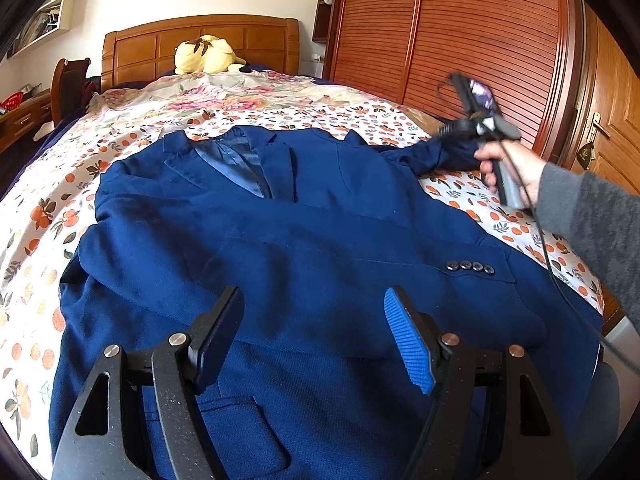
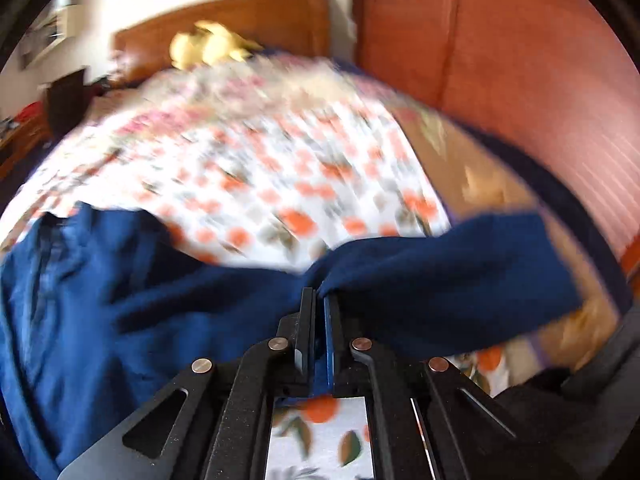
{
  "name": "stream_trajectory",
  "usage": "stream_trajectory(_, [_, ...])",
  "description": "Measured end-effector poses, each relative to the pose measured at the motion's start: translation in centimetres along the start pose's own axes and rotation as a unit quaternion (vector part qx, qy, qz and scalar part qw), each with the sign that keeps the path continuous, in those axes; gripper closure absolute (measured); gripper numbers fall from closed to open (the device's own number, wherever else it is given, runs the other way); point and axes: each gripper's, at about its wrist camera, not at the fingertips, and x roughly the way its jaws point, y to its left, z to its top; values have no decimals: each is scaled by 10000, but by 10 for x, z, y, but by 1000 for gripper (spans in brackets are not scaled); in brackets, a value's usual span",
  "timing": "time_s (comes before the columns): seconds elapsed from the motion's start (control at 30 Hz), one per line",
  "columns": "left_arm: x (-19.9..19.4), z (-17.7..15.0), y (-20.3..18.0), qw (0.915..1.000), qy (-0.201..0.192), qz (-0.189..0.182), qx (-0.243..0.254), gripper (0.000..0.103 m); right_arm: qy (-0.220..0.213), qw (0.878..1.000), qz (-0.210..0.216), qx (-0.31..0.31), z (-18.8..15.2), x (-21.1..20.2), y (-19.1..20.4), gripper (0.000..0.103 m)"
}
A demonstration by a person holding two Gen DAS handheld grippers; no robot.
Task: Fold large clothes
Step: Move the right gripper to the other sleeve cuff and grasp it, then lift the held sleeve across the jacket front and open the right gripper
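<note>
Right now your right tongs [image 2: 320,300] are pinched fully closed on the sleeve [image 2: 440,264] of the navy blue suit jacket [image 1: 280,240], lifting that sleeve off the bed with the orange-and-flower print sheet [image 1: 72,184]. Your left tongs [image 1: 314,320] hang wide open above the jacket's lower front, gripping nothing. The jacket lies spread face up, collar toward the wooden headboard [image 1: 200,40].

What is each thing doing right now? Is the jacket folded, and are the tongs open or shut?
Blue suit jacket: lying spread on the bed, not yet folded.
Jacket sleeve: lifted, pinched.
Left tongs: open, empty.
Right tongs: shut on the sleeve.
Wardrobe doors: closed.
</note>
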Motion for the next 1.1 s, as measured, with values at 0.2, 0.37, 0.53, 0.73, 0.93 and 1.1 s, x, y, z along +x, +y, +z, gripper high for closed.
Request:
stream_trajectory(0.2, [-1,0,0,10000,-6,-2,-21,29,-405,9912,886,-895,-7,-69,65,100])
stream_trajectory(0.37, [-1,1,0,10000,-6,10,-2,29,-135,9808,1412,-1342,-39,-96,105,100])
stream_trajectory(0.53, [-2,1,-2,10000,-12,29,39,29,8,9799,1266,-1540,-51,-108,108,83])
stream_trajectory(0.73, [0,2,-2,10000,4,27,36,29,-615,9825,1043,-1414,-39,-140,85,47])
stream_trajectory(0.93, [0,2,-2,10000,21,32,37,29,-180,9943,165,-1034,-30,-82,51,41])
stream_trajectory(1.1, [1,1,-1,10000,33,9,21,29,570,9970,-101,-518,-34,-13,25,40])
